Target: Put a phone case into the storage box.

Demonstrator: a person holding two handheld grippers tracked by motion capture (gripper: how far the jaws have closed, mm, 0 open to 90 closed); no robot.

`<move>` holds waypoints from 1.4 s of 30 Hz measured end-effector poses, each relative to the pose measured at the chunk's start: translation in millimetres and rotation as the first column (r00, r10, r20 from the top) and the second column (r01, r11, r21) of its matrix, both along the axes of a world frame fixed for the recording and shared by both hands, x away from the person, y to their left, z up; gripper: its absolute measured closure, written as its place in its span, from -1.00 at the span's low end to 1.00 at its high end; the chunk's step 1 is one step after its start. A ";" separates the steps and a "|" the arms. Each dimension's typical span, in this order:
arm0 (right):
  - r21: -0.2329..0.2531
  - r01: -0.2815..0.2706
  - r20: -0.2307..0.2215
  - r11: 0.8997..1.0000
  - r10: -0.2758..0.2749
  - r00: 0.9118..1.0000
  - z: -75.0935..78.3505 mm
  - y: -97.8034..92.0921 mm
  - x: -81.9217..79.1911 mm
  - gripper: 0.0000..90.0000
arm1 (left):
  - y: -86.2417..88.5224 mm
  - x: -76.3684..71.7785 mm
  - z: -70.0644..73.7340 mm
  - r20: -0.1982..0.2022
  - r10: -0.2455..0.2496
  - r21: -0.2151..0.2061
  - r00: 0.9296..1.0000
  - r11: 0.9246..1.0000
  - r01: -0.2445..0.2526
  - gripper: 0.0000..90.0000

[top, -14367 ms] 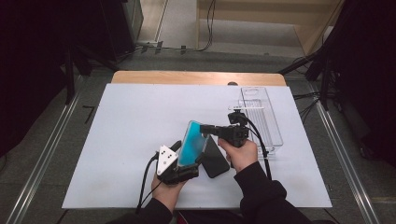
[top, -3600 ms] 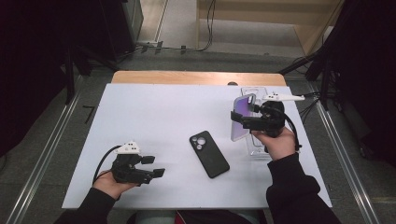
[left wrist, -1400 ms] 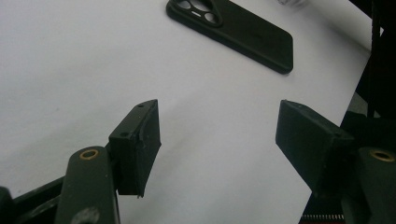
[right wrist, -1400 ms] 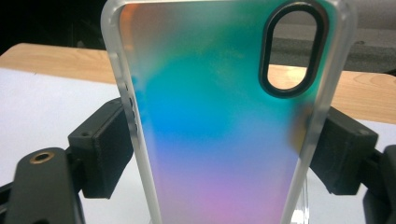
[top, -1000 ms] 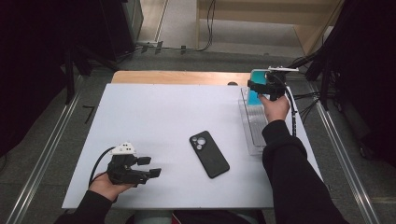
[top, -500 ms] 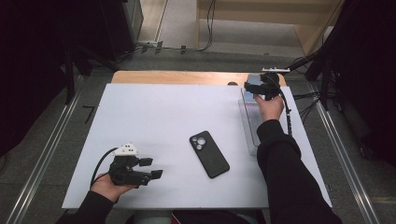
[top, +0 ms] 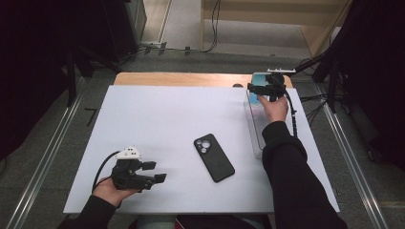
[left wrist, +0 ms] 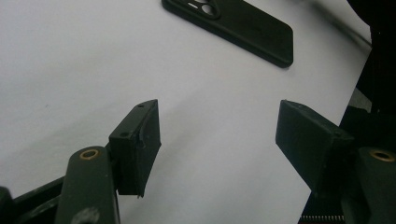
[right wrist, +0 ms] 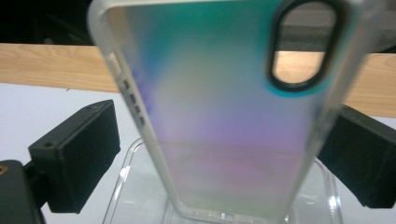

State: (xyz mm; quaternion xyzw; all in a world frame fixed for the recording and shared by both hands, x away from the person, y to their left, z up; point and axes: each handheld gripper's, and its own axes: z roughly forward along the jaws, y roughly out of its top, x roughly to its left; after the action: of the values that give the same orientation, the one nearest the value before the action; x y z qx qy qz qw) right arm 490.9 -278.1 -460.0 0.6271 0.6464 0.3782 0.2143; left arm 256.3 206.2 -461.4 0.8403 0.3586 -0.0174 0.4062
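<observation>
phone case (right wrist: 224, 116) now stands freed between right claw (right wrist: 224, 154), over tray (top: 255, 125).

White-topped table (top: 157, 119) mid-frame, wooden strip (top: 181, 79) along its far edge, grey floor (top: 52, 157) around, cables (top: 210, 28) at top.

White table (top: 157, 119): black phone (top: 214, 157) face down near middle; clear tray (top: 254, 121) at right edge

Phone (top: 214, 157) mid-table (top: 162, 119), clear tray (top: 255, 121) to its right, left gripper (top: 154, 172) near-left
</observation>
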 end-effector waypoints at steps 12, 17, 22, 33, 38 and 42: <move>0.014 -0.015 -0.017 1.000 0.015 1.000 6.4 -4.3 -8.1 -0.96 | 0.3 0.9 -0.2 0.000 0.005 -0.001 1.000 1.000 -0.005 -0.30; 0.028 -0.024 -0.021 0.999 0.024 0.999 12.6 -5.5 -17.5 -0.96 | -0.6 0.9 0.6 0.001 0.004 0.002 1.000 1.000 -0.004 -0.31; 0.033 -0.027 -0.047 0.999 0.028 0.999 16.8 -8.2 -29.4 -0.96 | -0.2 2.1 1.6 -0.001 0.011 -0.004 1.000 1.000 -0.011 -0.31; 0.103 -0.098 -0.063 0.990 0.105 0.992 23.8 -9.0 -64.5 -0.91 | 1.2 8.0 3.5 -0.012 0.021 -0.015 1.000 1.000 -0.021 -0.31; 0.114 -0.152 -0.040 0.982 0.158 0.987 27.1 -4.4 -80.3 -0.90 | 0.2 11.3 3.2 -0.022 0.010 -0.014 1.000 1.000 -0.010 -0.31; 0.115 -0.210 -0.042 0.971 0.216 0.975 28.5 1.5 -91.6 -0.90 | -0.4 14.2 3.3 -0.024 0.002 -0.015 1.000 1.000 -0.003 -0.31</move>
State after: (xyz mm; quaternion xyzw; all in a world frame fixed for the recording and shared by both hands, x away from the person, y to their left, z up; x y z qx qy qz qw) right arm 399.2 -276.6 -431.5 0.5749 0.6939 0.4167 0.1199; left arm 270.5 205.8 -458.1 0.8366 0.3644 -0.0298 0.4080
